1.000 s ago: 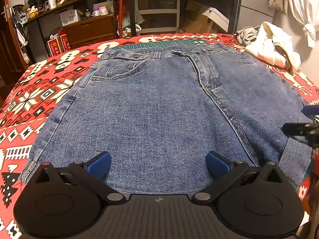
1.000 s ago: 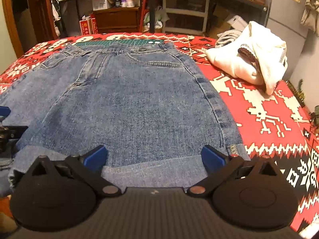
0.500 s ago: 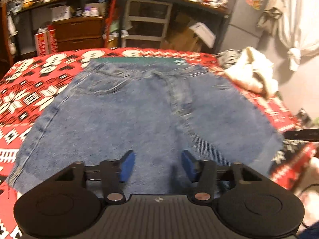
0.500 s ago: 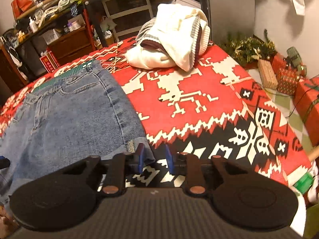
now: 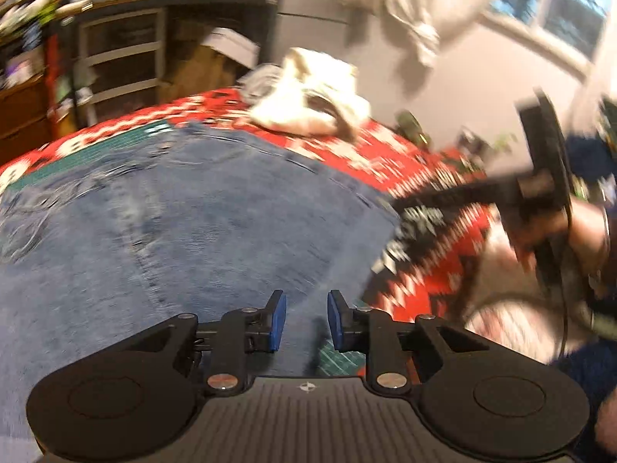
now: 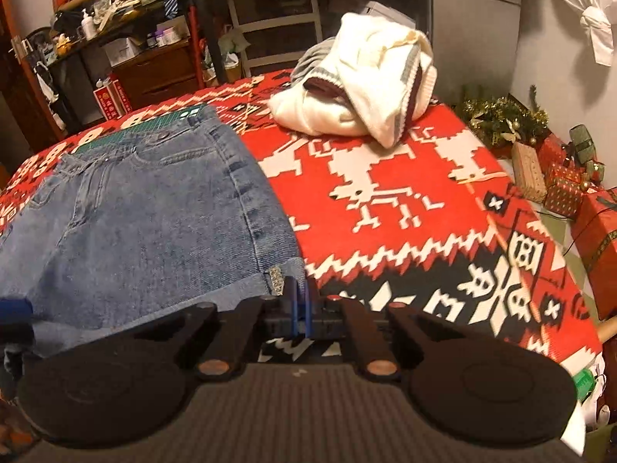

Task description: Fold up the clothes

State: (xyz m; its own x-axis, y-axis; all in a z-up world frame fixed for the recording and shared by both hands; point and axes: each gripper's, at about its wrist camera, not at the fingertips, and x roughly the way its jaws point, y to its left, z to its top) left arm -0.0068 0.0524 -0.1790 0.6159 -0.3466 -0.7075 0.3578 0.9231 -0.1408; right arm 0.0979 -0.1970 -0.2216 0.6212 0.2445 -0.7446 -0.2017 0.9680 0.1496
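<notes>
Your blue denim shorts lie flat on the red, white and black patterned blanket that covers the tabletop, waistband toward the far shelves and cuffed hem toward you. Your right gripper sits at the near right corner of the shorts, just beside the small silvery tag on the side seam; its blue pads are drawn together with only a sliver between them, and the cuff edge lies right at them, though you cannot tell from this angle whether denim is actually pinched inside. Your left gripper hangs low over the near hem of the shorts, its blue pads apart with a clear gap and nothing between them (this view is badly smeared, so fine detail is lost). A strip of green cutting mat shows under the denim edge just ahead of that gripper, and another strip peeks out beyond the waistband. In the left wrist view your hand holds the right gripper's black body off to the right side, above the blanket. A crumpled cream sweater with grey and maroon trim is heaped at the far right of the blanket, well apart from the shorts. Wrapped red gift boxes sit beyond the blanket's right edge.
</notes>
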